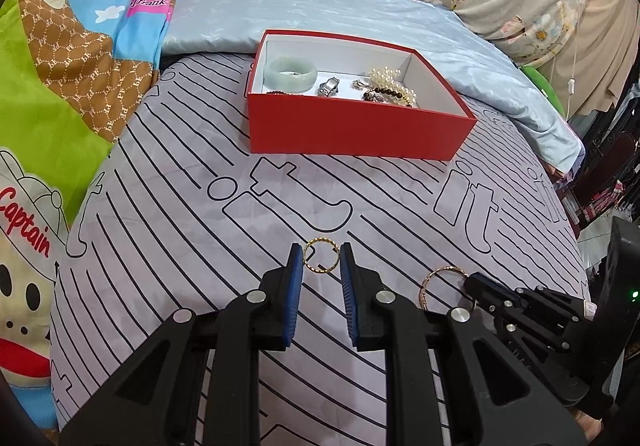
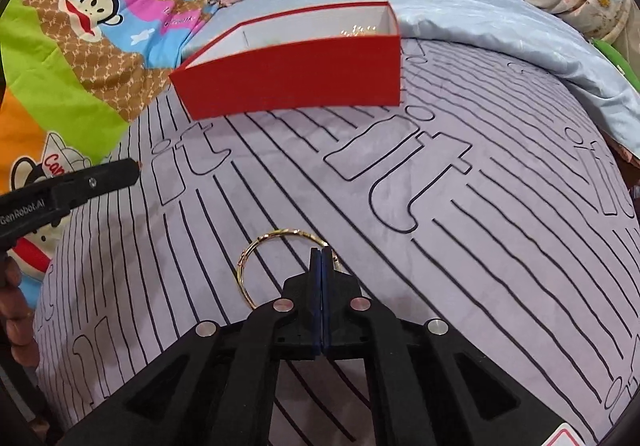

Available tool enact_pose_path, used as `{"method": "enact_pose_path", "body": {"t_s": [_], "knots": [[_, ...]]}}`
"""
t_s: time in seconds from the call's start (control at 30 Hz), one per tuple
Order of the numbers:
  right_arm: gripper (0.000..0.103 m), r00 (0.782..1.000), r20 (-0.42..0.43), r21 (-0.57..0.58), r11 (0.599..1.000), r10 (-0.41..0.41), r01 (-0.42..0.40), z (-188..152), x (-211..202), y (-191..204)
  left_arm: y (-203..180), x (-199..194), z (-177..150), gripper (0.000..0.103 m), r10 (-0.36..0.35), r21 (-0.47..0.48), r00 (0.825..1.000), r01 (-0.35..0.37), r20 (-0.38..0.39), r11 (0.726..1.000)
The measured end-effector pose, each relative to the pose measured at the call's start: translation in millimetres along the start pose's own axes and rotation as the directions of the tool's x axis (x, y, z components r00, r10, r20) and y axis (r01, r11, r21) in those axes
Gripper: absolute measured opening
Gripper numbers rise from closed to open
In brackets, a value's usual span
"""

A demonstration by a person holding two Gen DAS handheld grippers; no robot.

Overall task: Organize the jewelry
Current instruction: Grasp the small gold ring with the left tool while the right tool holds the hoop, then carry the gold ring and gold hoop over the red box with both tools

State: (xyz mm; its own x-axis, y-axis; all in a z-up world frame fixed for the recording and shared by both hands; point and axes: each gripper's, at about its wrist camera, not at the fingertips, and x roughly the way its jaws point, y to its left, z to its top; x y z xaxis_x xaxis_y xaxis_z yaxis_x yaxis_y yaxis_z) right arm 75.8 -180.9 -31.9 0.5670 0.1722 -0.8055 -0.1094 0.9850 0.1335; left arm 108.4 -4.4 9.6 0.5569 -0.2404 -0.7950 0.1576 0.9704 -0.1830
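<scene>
A small gold ring point(image 1: 320, 241) stands on edge on the striped lilac bedcover, and my left gripper point(image 1: 320, 260) is shut on it, the blue pads point(image 1: 295, 274) pressing its two sides. To its right, my right gripper point(image 1: 472, 280) is shut on the rim of a larger thin gold bangle point(image 1: 443, 269). In the right wrist view the bangle point(image 2: 280, 233) lies low over the cover, pinched at its right side by the closed right gripper point(image 2: 322, 254). The open red box point(image 1: 360, 126) sits farther back, seen also as red box point(image 2: 292, 82).
The box holds a pale jade bangle point(image 1: 291, 74), a watch point(image 1: 329, 86) and pearl and dark bead strands point(image 1: 390, 80). A light blue quilt point(image 1: 320, 14) is bunched behind it. A cartoon blanket point(image 1: 60, 86) lies left. The left gripper's tip point(image 2: 132, 170) shows at the left edge.
</scene>
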Motion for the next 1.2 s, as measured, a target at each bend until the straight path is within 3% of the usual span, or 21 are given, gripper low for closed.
{"method": "enact_pose_path", "body": {"t_s": [0.1,0.27,0.33,0.77,1.2], "knots": [[0.018,1.000,0.001,0.007,1.000,-0.018,0.018,2,-1,-3,0,1,0,0.018,0.002,-0.002,1.000,-0.002,-0.001,1.000],[0.015,1.000,-0.016,0.030,1.000,-0.008,0.008,1,6,-9,0,2,0,0.018,0.001,0.000,1.000,-0.001,-0.004,1.000],[0.003,1.000,-0.019,0.035,0.999,-0.009,0.010,1,7,-11,0,2,0,0.018,-0.001,-0.002,1.000,0.001,-0.005,1.000],[0.002,0.998,0.052,0.038,0.999,0.023,-0.025,15,-13,-4,-2,1,5,0.018,-0.007,0.002,1.000,0.007,0.004,1.000],[0.002,0.983,0.181,-0.007,1.000,0.030,-0.029,79,-45,-4,-9,-17,49,0.018,-0.009,0.026,0.994,0.006,0.105,1.000]]}}
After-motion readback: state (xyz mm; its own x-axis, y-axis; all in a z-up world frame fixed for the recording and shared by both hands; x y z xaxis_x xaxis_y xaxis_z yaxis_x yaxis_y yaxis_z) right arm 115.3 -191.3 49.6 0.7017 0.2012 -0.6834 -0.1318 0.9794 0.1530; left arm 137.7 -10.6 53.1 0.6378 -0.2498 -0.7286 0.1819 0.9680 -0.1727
